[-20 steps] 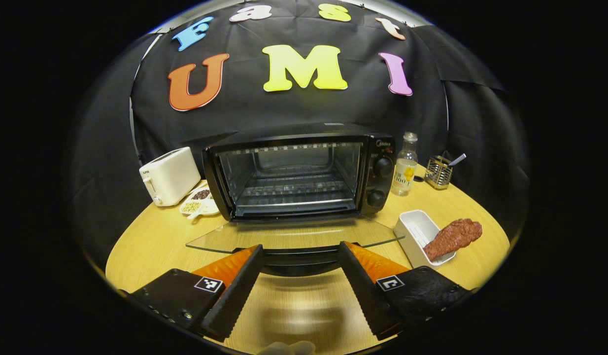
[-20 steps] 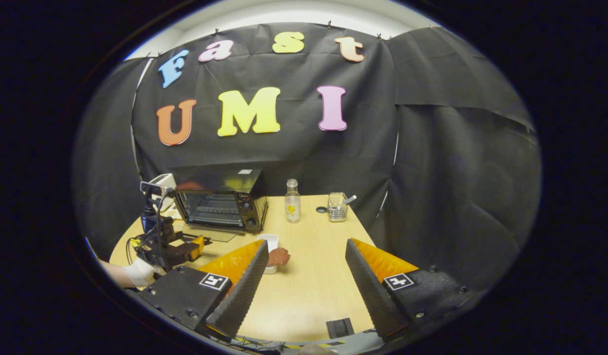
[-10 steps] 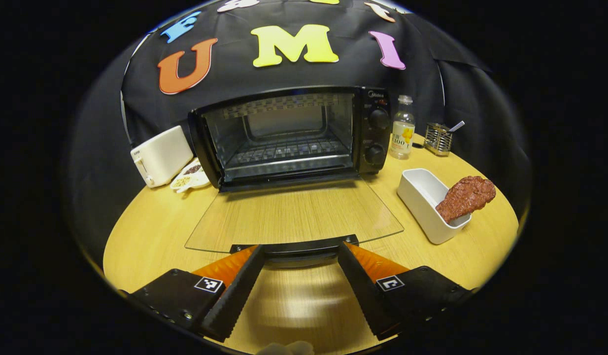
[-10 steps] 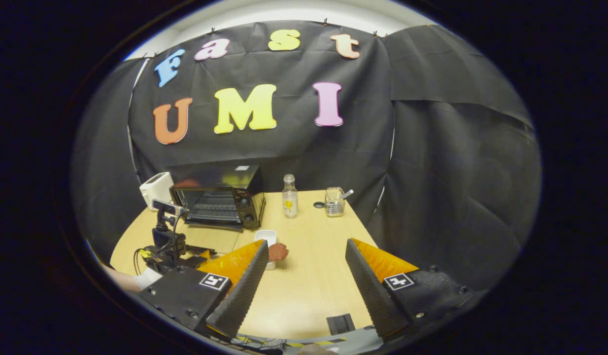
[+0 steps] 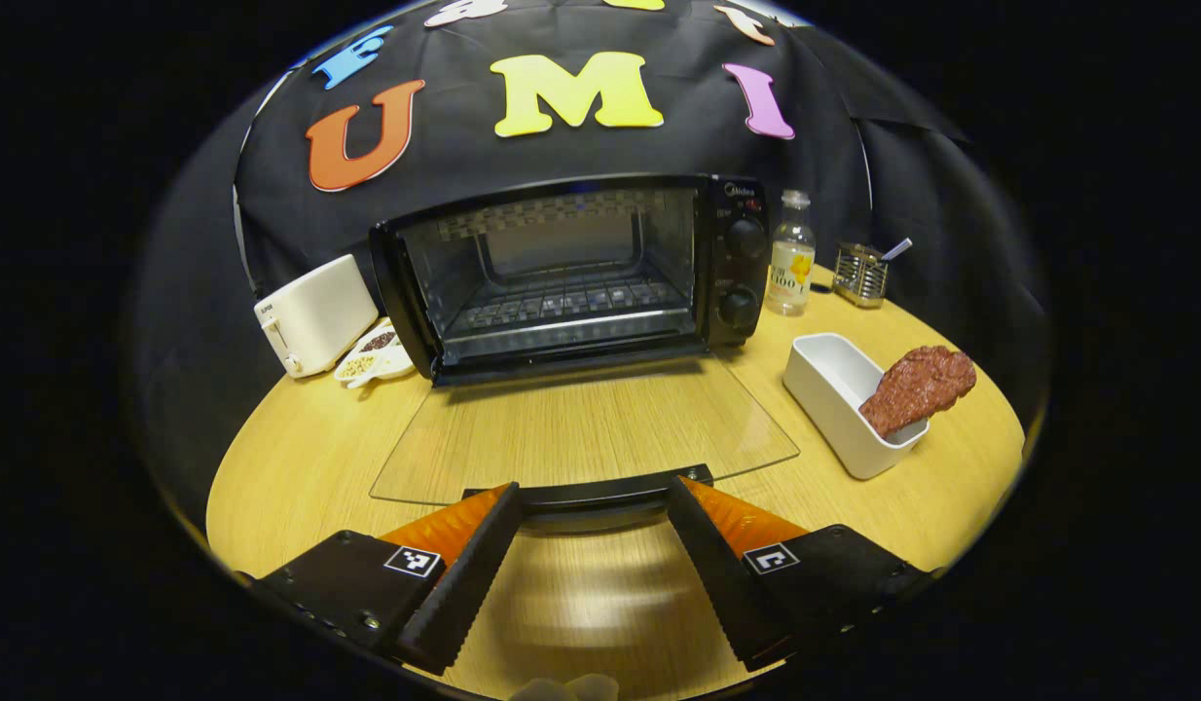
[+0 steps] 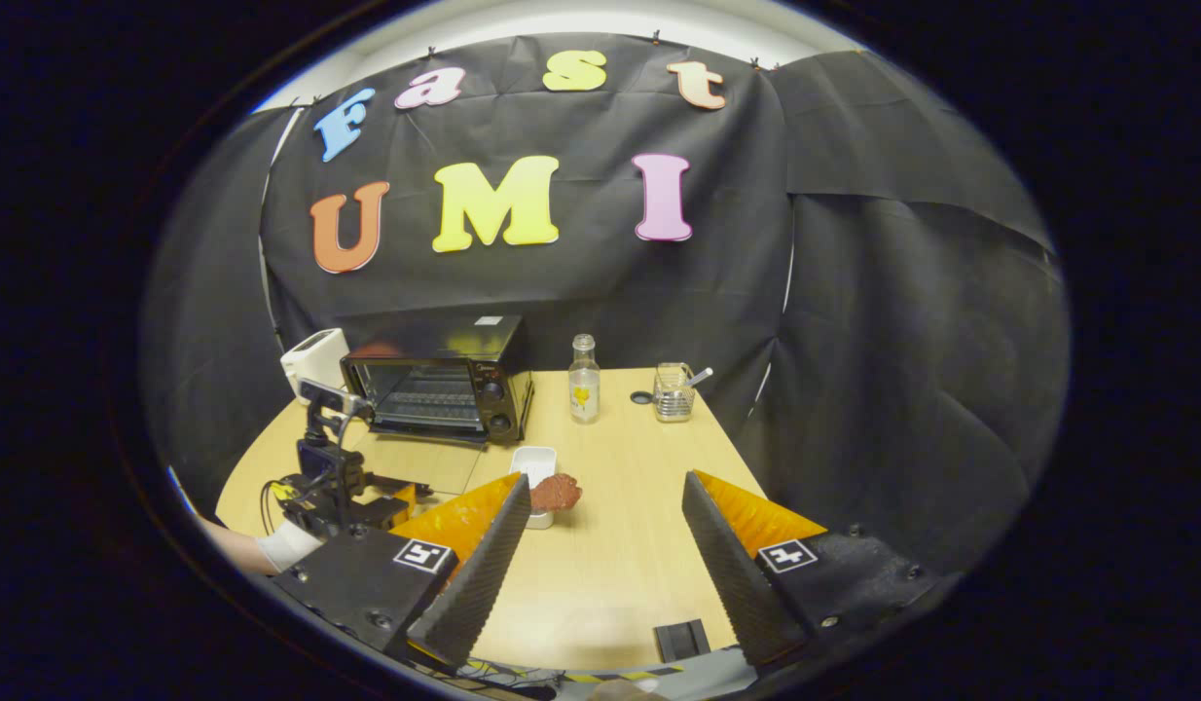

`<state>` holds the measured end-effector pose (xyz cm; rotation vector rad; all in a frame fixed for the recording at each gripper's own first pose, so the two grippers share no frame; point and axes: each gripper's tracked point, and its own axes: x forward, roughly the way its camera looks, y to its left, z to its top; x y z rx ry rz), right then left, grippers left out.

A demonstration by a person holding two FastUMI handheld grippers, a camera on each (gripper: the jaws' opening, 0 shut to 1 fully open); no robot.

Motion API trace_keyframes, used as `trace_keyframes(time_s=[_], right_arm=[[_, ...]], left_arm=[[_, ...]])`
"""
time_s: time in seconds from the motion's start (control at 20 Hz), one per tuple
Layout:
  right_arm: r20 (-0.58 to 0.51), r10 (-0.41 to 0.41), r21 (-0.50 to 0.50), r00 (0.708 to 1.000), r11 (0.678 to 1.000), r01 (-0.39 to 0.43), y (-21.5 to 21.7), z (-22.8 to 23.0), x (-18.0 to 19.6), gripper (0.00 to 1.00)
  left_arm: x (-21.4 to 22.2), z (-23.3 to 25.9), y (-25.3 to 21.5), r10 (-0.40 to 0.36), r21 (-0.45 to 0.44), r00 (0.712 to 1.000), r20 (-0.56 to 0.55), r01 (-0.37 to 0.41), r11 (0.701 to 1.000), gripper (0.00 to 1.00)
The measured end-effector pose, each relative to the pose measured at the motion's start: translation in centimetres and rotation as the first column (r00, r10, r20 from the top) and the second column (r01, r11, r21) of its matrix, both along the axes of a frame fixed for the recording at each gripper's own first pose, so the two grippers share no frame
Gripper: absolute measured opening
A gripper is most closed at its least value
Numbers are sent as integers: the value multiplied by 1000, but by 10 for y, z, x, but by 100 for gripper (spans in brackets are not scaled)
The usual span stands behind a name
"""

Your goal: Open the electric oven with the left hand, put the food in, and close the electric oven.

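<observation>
Since a second ago the glass door [image 5: 586, 428] of the black electric oven [image 5: 571, 273] has swung from half-lowered to flat over the round wooden tabletop [image 5: 299, 467], and the left gripper [image 5: 593, 506] has dropped with it. Its fingers stand spread on either side of the door's dark handle [image 5: 591, 492]; whether they touch it is hard to make out. The brown piece of meat [image 5: 917, 385] leans out of a white rectangular dish [image 5: 834, 389] near the tabletop's right edge. The right gripper [image 6: 600, 531] hangs released, grasping nothing.
</observation>
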<state>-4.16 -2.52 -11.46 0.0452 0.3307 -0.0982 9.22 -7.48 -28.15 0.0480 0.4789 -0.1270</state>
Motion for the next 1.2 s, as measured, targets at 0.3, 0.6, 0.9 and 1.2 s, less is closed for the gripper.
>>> trace_keyframes(time_s=[0.3,0.6,0.9,1.2], right_arm=[[-55,49,41,997,998,-46,-9,-26,19,99],[-117,143,90,983,987,-133,-17,-67,67,99],[-223,285,224,932,946,-235,-3,-124,129,94],[-333,437,432,836,858,-276,20,-175,175,78]], left_arm=[[-31,38,27,55,-35,997,54,-53,998,97],[-64,94,54,110,-47,986,129,-104,993,97],[-92,148,58,164,-37,969,187,-159,987,97],[-120,175,46,230,-25,956,184,-230,973,97]])
